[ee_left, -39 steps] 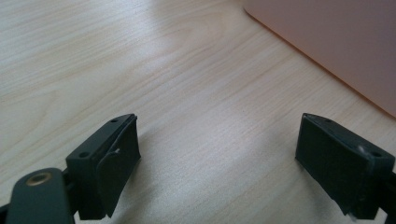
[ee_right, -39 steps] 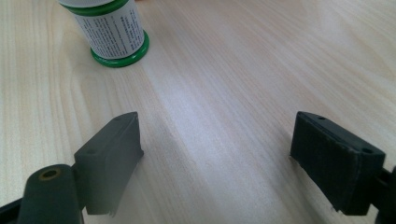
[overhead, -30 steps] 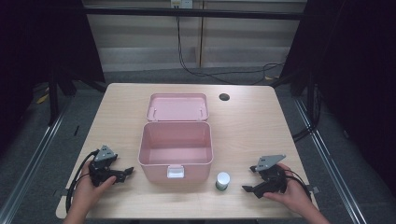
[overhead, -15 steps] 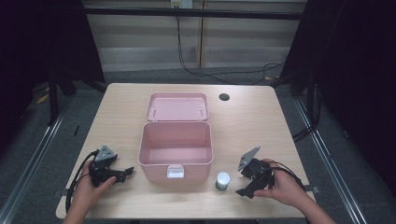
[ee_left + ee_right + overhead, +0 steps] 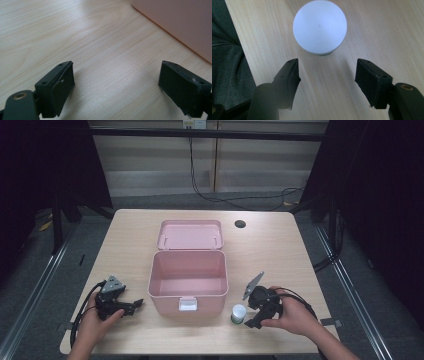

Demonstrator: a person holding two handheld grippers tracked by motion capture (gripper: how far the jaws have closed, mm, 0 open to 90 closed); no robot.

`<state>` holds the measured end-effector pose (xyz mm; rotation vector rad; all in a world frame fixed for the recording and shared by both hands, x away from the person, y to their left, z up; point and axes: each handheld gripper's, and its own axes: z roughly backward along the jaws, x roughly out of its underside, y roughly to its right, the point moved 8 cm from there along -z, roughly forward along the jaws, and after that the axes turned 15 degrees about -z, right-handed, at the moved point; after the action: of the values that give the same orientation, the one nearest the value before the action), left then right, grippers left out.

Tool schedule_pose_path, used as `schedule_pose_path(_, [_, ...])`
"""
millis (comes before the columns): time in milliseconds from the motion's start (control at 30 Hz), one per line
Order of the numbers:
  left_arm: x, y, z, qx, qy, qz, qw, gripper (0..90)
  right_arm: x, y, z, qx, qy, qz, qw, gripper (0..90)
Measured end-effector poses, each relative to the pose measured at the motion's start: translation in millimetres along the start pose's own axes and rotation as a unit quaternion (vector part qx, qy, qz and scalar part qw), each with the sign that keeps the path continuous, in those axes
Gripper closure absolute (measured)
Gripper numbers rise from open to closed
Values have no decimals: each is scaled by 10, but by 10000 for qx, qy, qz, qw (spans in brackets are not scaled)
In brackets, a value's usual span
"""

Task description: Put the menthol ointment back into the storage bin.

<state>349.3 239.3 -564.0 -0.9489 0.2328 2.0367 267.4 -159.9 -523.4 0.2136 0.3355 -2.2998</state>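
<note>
A pink box (image 5: 187,280) stands open in the middle of the table, its lid (image 5: 190,234) laid back behind it. A small jar with a white cap (image 5: 238,313) stands just right of the box's front corner. My right gripper (image 5: 252,314) is open and tilted down right beside it; in the right gripper view the white cap (image 5: 320,26) lies just beyond the parted jaws (image 5: 327,77). My left gripper (image 5: 132,305) rests open on the table left of the box, with bare wood between its fingers (image 5: 56,88) and the pink wall (image 5: 180,22) at the upper right.
A dark round hole (image 5: 240,224) sits in the table's far right part. The table's front edge runs close under both hands. A dark cloth-covered leg (image 5: 227,62) shows past the table edge in the right gripper view. Cables trail from both grippers.
My right gripper has moved left from the table's right front area to the jar and tipped downward. The left gripper has stayed put.
</note>
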Motion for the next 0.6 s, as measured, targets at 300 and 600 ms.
schedule_pose_path(300, [1, 0, 1, 0, -6, 4, 10000, 126, -120, -84, -5, -35, -106, 138, 9998, 390])
schedule_pose_path(600, [1, 1, 1, 0, -5, 5, 10000, 126, -211, -150, -40, 6, -244, 249, 9994, 448])
